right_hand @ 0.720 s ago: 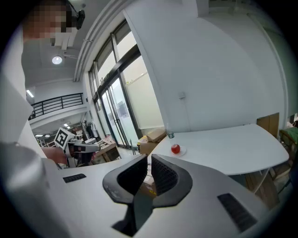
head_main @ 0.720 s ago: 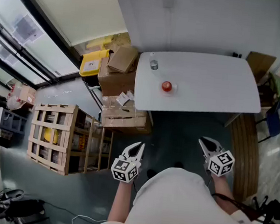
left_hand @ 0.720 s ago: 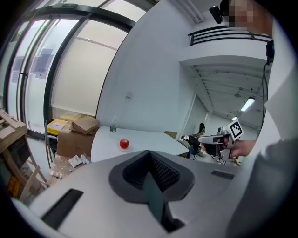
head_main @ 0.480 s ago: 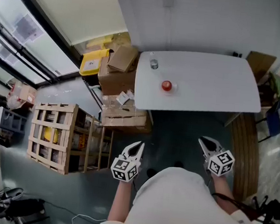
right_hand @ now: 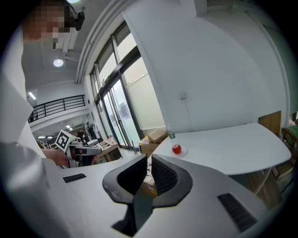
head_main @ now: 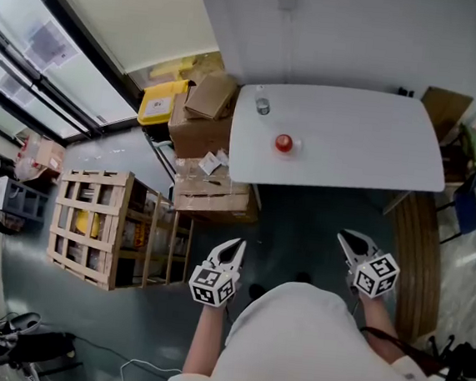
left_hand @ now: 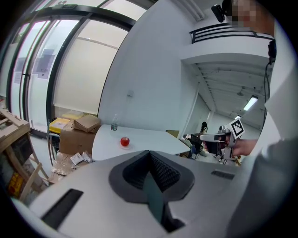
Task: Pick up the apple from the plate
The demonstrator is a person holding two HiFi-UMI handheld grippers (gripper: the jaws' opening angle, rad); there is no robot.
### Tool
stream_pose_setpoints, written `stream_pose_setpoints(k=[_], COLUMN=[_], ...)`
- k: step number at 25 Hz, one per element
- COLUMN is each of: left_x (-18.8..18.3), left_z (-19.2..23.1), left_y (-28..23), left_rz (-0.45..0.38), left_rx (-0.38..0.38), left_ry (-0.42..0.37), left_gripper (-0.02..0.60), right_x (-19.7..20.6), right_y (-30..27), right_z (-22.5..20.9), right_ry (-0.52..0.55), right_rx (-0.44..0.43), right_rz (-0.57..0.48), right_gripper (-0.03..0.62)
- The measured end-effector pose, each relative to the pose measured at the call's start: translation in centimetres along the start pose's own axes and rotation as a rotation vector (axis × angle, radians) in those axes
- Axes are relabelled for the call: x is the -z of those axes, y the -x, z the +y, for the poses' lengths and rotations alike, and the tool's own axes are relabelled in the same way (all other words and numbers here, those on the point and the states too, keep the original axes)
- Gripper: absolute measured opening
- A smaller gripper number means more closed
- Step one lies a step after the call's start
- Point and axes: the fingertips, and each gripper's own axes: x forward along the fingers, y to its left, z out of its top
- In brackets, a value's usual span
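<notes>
apple (head_main: pixel 283 143) on plate (right_hand: pixel 184 151) (on white table (head_main: pixel 360 139))

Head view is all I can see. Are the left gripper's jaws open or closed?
Observer: Closed. The left gripper view shows the left gripper with its pads pressed together and nothing between them.
Operator: What about the other one?
Observer: The right gripper has a thin gap between its jaws, and it's empty too.
Operator: Is the apple sitting on something?
Observer: Yes. Seen from the side, the apple sits on a small white plate, well away from both grippers.
</notes>
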Motion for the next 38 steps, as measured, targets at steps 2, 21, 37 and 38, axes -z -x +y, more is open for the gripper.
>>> stream_pose_setpoints(k=[2, 21, 37, 38], left_x=[0.2, 1.0, 0.3, 0.0], left_z=[-0.3, -5.3, -4.6, -4.3], left_y=[0.0, -2.2, -6.5, -6.9], left_rz=[0.003, -0.034, -0.005, -0.005], left_rx=[-0.007, -0.091, -0.051, -0.044], left_ry=[0.002, 0.034, 0.022, 0.021], left_gripper=[0.002, 0.002, 0.002, 0.002], right_x=[0.1, 2.0, 1.9, 1.6], right_y=[0.2, 3.1, 2.2, 1.9], right_z=[-0.3, -5.8, -8.7, -8.9], right_ry=[-0.010, -0.019, -0.046, -0.050], right_rx=[-0.005, -0.063, -0.032, -0.022], right_rz=[-0.003, 0.057, 0.050, 0.044], right_gripper=[0.052, 0.052, 0.052, 0.052])
